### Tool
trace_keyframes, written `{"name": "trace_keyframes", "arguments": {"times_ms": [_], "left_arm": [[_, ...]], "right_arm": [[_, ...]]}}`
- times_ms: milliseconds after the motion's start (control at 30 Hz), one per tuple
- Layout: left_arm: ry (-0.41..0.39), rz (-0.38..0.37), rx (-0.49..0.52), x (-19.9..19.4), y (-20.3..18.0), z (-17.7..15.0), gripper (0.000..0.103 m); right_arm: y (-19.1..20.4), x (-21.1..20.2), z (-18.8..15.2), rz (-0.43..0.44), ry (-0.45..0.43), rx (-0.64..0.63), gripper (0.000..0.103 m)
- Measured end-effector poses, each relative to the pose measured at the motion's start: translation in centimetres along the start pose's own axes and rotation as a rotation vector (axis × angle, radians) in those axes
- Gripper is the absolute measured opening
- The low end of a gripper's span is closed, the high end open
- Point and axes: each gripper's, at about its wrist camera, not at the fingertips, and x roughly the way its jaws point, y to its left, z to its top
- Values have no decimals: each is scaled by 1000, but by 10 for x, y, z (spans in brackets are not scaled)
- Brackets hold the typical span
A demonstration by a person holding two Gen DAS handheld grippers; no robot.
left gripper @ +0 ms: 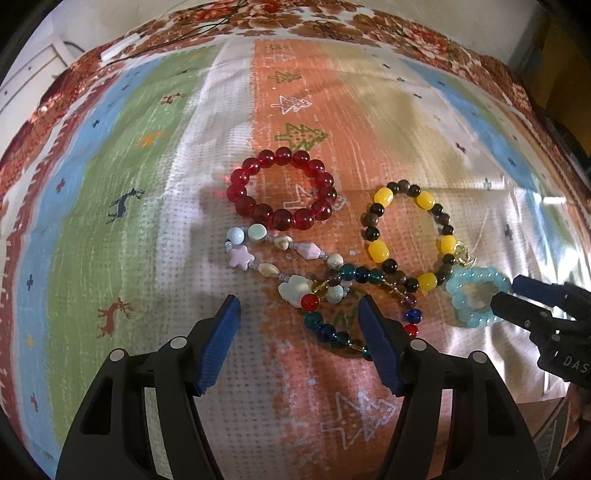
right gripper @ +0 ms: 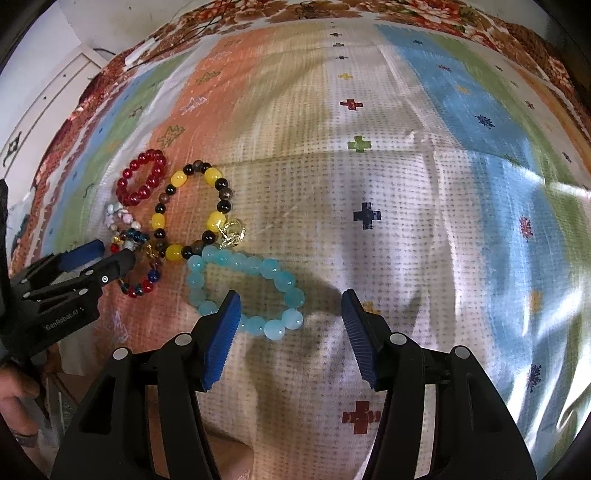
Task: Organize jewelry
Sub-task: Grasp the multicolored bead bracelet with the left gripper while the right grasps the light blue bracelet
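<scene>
Several bead bracelets lie close together on a patterned mat. A red bracelet [left gripper: 282,188] [right gripper: 141,177] is farthest. A yellow-and-black bracelet [left gripper: 408,236] [right gripper: 192,210] with a gold charm [right gripper: 232,230] lies right of it. A pastel charm bracelet [left gripper: 280,258] overlaps a multicolour glass one [left gripper: 354,306] [right gripper: 138,266]. A light blue bracelet [left gripper: 472,297] [right gripper: 245,291] is rightmost. My left gripper [left gripper: 299,321] [right gripper: 110,254] is open over the multicolour bracelet. My right gripper [right gripper: 290,317] [left gripper: 504,291] is open at the blue bracelet's near edge.
The striped mat [left gripper: 110,206] [right gripper: 424,221] lies over a floral cloth [left gripper: 332,22]. A white cabinet [right gripper: 48,103] stands at far left. A thin cable with a white plug [left gripper: 122,50] lies at the far edge.
</scene>
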Motion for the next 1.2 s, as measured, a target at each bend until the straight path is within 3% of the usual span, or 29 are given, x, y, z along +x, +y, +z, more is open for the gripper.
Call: {"name": "trace_keyframes", "arguments": {"times_ms": [500,633,700,767,867,1200], "left_arm": [[2,51,36,-3,0,-3,49],[3,53,47,-2,-2,-3,41],[4,54,52,-3,-3,-4,32],[6,57,45,-4,-1,-4,18],[6,45,17,-6,7,-4,9],[-56,-2,-41,-28,19,-4,9]], "right_arm": [[3,5,4,-21,5,-9,55],[-2,4,2,-53,5,-2,35],[-6,3,2,-60,3,2,28],[-8,3,1,-68,1,2,12],[-7,1,0,-69,-8,-15,12],[2,-12,-4,-58,-31,-56,12]]}}
